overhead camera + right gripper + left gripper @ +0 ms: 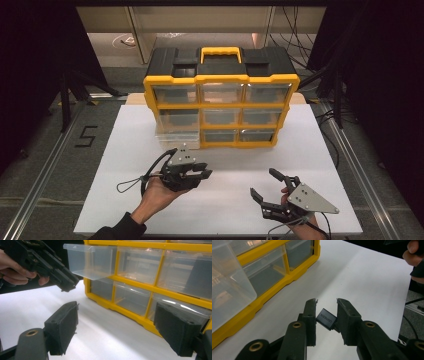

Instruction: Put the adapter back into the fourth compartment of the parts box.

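The left claw (326, 305) holds a small black UGREEN adapter (326, 318) near the pulled-out drawer (177, 134), probably to store it; the right claw (272, 186) waits wide.

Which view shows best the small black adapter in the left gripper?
The left gripper view: the adapter sits close up between the left gripper's jaws, its lettering legible. In the high view and the right gripper view, I cannot make it out at that gripper.
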Available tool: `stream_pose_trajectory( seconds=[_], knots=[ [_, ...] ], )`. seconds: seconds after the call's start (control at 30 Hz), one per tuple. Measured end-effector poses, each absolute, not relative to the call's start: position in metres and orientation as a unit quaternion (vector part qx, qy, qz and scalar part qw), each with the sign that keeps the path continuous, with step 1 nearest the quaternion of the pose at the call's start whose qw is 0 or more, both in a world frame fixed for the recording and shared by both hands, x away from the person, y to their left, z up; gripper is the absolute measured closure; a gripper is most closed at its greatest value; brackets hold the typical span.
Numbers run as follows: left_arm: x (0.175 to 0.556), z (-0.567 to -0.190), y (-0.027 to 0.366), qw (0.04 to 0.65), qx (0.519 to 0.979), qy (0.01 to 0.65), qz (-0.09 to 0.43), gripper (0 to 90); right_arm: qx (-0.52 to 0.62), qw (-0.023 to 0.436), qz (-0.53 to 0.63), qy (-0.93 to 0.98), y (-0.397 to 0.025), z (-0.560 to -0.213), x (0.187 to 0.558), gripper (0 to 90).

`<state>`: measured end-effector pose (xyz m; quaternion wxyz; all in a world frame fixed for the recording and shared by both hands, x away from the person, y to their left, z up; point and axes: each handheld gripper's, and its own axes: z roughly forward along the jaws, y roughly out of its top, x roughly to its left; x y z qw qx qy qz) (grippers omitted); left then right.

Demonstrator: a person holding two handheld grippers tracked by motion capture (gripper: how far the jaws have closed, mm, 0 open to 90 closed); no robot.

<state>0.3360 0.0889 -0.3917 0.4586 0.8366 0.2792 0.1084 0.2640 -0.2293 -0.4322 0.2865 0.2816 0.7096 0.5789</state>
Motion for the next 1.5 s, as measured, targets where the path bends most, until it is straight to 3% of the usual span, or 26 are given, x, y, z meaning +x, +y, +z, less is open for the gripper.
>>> stream_pose_trajectory(
  seconds=[1.5],
  knots=[
    [0.337, -0.355, 0.116, 0.513, 0.792, 0.292, 0.153, 69.5, 0.281, 0.287, 0.579, 0.71, -0.229, -0.432, 0.264, 20.7]
  ],
)
